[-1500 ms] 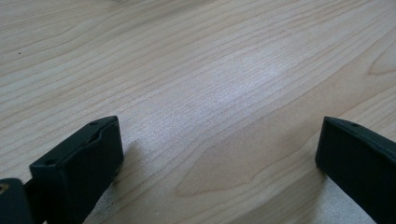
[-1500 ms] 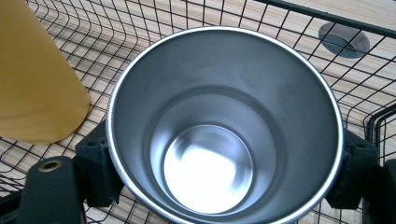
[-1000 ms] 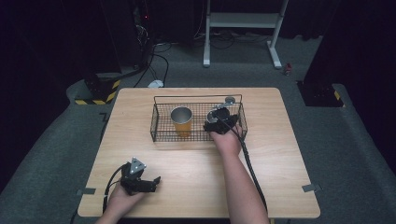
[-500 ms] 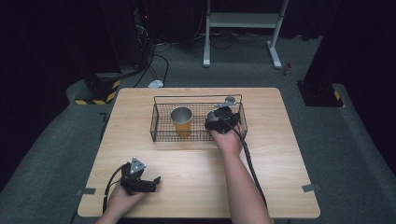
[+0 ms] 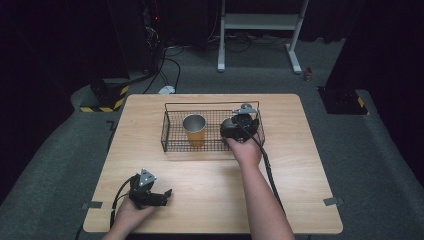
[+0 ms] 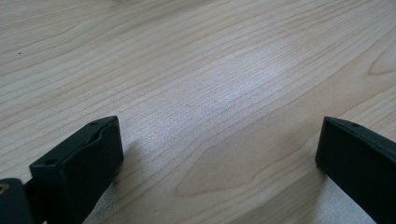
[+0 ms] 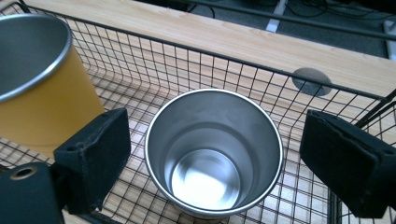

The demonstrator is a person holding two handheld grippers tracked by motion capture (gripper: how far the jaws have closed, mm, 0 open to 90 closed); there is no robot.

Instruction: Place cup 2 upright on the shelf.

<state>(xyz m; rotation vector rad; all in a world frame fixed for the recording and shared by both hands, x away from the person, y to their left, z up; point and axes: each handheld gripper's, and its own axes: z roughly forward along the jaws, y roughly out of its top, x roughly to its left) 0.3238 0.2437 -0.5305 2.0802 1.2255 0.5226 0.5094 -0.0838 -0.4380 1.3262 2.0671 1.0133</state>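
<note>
Steel tumbler (image 7: pixel 214 151), bare silver, upright in black wire basket (image 5: pixel 172 131) beside orange steel-rimmed cup (image 5: pixel 194 129); right gripper (image 7: pixel 215 158), risen slightly since a second ago, jaws apart and straddling it untouched, suggesting release; left gripper (image 5: pixel 165 196) open, resting on wooden table (image 5: pixel 300 175).

Lighting: we record a brightly lit wooden table (image 5: pixel 210 200) against a near-black surround. Glare: we note a pale sheen on the wood grain in the left gripper view, and a white reflection in the base of the steel cup (image 7: pixel 214 154) (its rim also glints). Focus: we find the nearest jaws soft-edged. Shadows: short, dark, under the jaws.
</note>
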